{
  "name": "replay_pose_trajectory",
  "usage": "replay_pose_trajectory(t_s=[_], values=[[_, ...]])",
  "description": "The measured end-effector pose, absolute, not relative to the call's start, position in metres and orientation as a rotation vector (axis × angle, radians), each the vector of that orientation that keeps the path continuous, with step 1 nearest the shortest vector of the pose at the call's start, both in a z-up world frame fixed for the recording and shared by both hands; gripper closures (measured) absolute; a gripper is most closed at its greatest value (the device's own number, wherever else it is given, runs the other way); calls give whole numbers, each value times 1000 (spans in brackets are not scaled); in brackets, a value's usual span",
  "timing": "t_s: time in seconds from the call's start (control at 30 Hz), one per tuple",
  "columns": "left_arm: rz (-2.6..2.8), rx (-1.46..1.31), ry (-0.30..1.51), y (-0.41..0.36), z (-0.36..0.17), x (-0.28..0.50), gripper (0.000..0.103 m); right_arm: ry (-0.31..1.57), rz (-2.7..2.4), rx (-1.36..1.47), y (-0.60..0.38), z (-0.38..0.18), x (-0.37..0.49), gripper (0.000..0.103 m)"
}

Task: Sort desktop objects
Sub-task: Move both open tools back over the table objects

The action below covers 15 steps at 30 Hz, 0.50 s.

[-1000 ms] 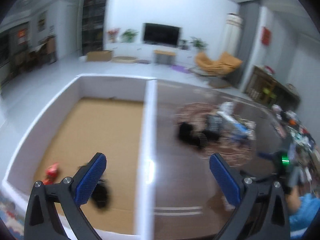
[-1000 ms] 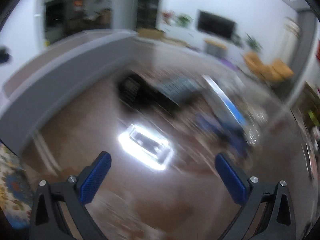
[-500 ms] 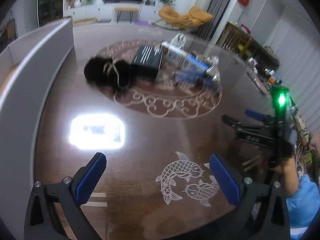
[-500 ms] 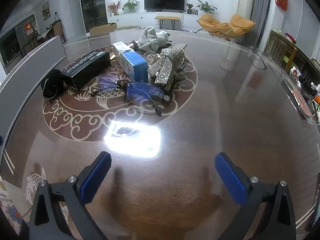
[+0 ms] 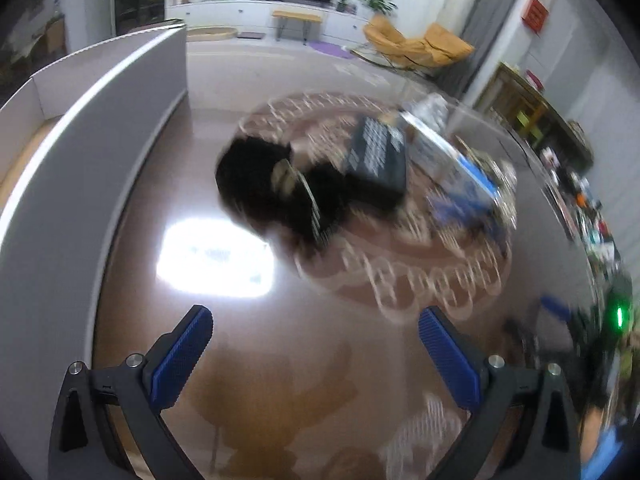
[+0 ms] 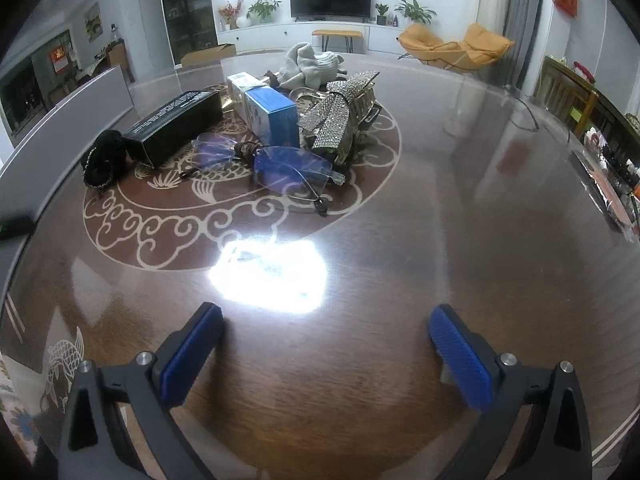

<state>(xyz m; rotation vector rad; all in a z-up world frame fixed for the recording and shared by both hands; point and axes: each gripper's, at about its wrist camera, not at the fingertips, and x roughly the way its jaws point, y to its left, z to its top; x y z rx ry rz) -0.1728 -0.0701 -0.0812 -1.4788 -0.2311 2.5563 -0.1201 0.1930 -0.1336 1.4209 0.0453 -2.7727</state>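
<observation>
A pile of objects lies mid-table: a black fuzzy hair tie point(image 6: 102, 160), a long black box point(image 6: 174, 126), a blue and white box point(image 6: 270, 114), blue-lensed glasses point(image 6: 276, 164), a rhinestone hair clip point(image 6: 340, 116) and a grey cloth point(image 6: 310, 62). My right gripper point(image 6: 326, 344) is open and empty, well short of the pile. My left gripper point(image 5: 314, 344) is open and empty above the table, facing the blurred black hair tie point(image 5: 272, 192) and black box point(image 5: 378, 156).
A white-walled cardboard box point(image 5: 100, 120) stands along the table's left side and also shows in the right wrist view point(image 6: 68, 112). The brown glossy table point(image 6: 460, 220) has a patterned medallion and a bright lamp glare. The right gripper shows at the left wrist view's right edge point(image 5: 560, 320).
My left gripper has swung from over the cardboard box to the table and moved closer to the black hair tie. My right gripper has pulled back and steadied facing the pile.
</observation>
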Motion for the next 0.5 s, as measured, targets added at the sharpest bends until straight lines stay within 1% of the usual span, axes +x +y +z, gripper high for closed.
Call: replay_pose_trajectory(t_s=[0.13,0.2,0.37,0.5], values=[[2601,-1447,-454,-79,-72,-218,0,45,-2773,1421,193,-134,-120,0],[2659,-1400,-533,-78,-66,-238,0,44,-2774,1422,193,-133,-120,0],[2758,-1498,-607,-78,-83,-279,0,43,-2775,1422,193,-133,-120,0],[2736,-1602,-622,-78,-109,-283,0,43,-2776,1423,193,-133,-120,0]])
